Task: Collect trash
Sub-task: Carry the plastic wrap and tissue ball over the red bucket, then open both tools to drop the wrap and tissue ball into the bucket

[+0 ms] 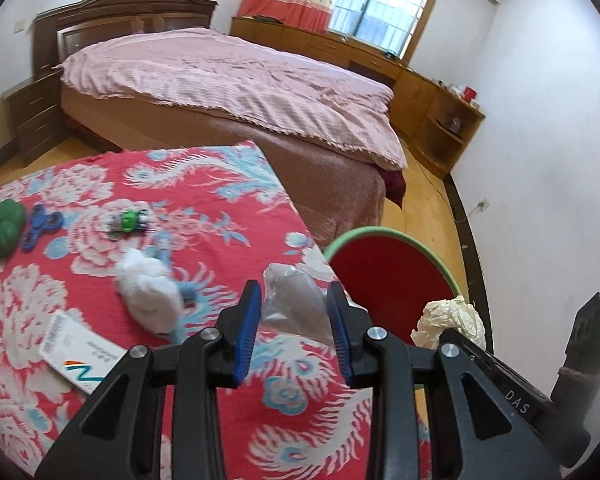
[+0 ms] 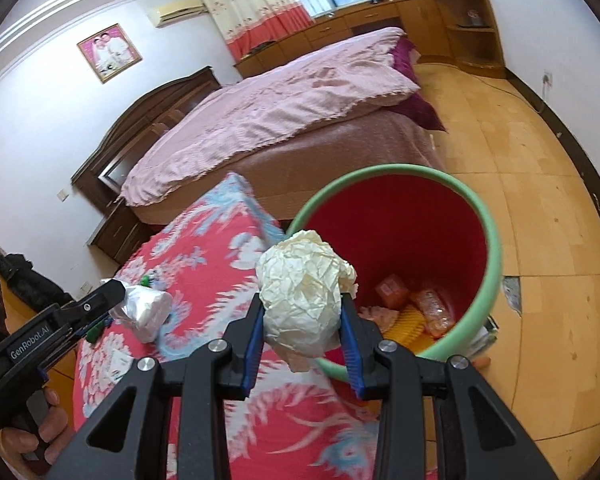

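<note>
My left gripper [image 1: 294,308] is shut on a crumpled clear plastic bag [image 1: 294,306], held above the red floral table [image 1: 148,360] near its right edge; the bag also shows in the right wrist view [image 2: 144,308]. My right gripper [image 2: 302,320] is shut on a crumpled cream paper ball [image 2: 304,292], held beside the near rim of the red bin with a green rim [image 2: 496,248]. The paper ball [image 1: 452,320] and the bin [image 1: 380,236] also show in the left wrist view. A white tissue wad [image 1: 148,290] lies on the table.
On the table lie a white card [image 1: 76,350], a green toy car [image 1: 129,222], a blue fidget spinner [image 1: 42,226] and a green frog toy [image 1: 0,232]. The bin holds orange wrappers [image 2: 428,308]. A pink-covered bed [image 1: 228,80] stands behind; wooden floor [image 2: 540,200] is right.
</note>
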Motion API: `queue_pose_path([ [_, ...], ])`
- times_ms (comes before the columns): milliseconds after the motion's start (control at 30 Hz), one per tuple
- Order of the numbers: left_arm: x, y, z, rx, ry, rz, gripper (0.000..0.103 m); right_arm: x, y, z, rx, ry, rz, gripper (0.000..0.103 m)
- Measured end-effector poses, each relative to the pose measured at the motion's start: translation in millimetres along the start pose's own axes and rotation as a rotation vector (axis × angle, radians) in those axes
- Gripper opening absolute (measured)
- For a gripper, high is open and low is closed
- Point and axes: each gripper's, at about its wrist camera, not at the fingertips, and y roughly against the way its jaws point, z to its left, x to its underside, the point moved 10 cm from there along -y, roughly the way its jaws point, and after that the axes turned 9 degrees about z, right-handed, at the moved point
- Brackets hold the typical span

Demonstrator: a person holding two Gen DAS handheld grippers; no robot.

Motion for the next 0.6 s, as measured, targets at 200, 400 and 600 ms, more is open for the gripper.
queue_pose_path([
  [200, -1.4, -19.7, -27.4, 0.014, -0.06, 0.017, 0.034, 1.8, -5.9, -32.0, 0.024, -0.054, 0.015, 0.038],
  [400, -6.4, -41.9, -58.7, 0.051, -0.13, 0.045, 0.034, 2.1, -12.9, -51.8, 0.043, -0.083, 0.039, 0.042],
  [600, -9.2, -60.9, -83.8, 0.066, -0.196, 0.073, 0.034, 0.0, -12.5, -62.1, 0.052, -0.084, 0.033, 0.044],
])
